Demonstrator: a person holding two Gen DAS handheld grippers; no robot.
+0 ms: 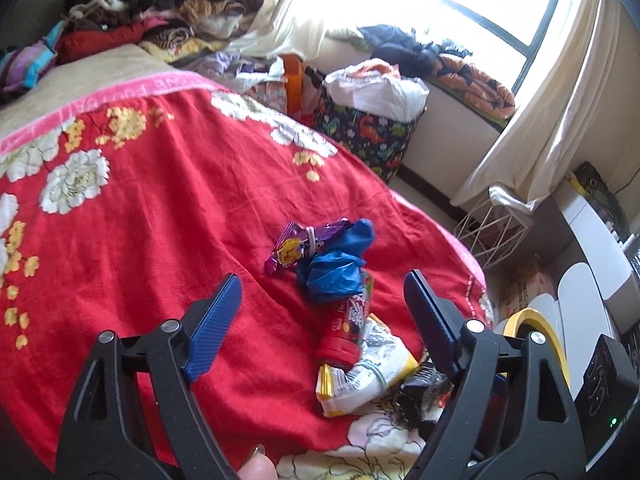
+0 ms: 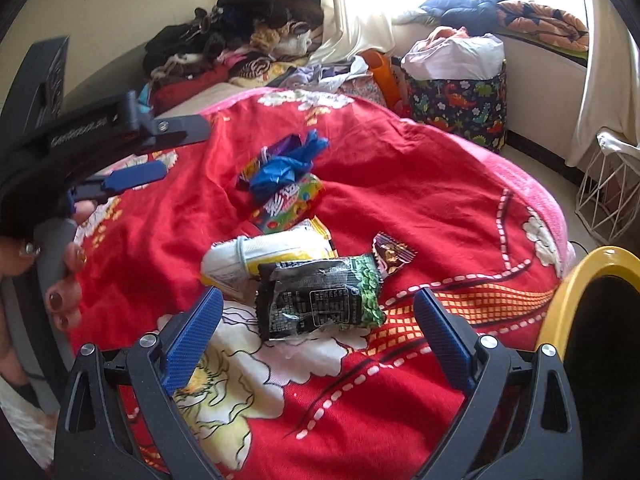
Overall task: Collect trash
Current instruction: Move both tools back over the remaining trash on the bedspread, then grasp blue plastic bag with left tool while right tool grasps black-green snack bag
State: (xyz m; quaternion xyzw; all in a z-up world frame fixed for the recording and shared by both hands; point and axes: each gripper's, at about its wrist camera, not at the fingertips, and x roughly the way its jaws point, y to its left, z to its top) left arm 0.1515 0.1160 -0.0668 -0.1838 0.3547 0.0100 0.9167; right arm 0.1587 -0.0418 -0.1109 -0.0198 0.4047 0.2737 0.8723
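With both jaws open and empty, the right gripper (image 2: 318, 322) should descend straight around the crinkled black-and-green plastic snack packet (image 2: 320, 300), while the left gripper (image 1: 326, 300) waits above the crumpled blue plastic bag (image 1: 334, 268).

A bedroom in daylight. A bed covered by a red blanket with white and yellow flowers (image 1: 172, 200) fills the lower left of the left wrist view. At upper left, a heap of dark and coloured clothes (image 1: 160, 4) lies against a plain cream wall (image 2: 160, 4). At upper right, a dark-framed window (image 1: 500, 4) glares bright white, with cream curtains (image 1: 560, 120) hanging beside it. Folded bedding, orange and navy (image 1: 472, 76), rests on the sill ledge. Below it, on the pale floor (image 2: 536, 164), stands a navy fabric hamper printed with dinosaurs (image 1: 368, 136), stuffed with white cloth. At right centre stands a white wire basket (image 1: 496, 232).
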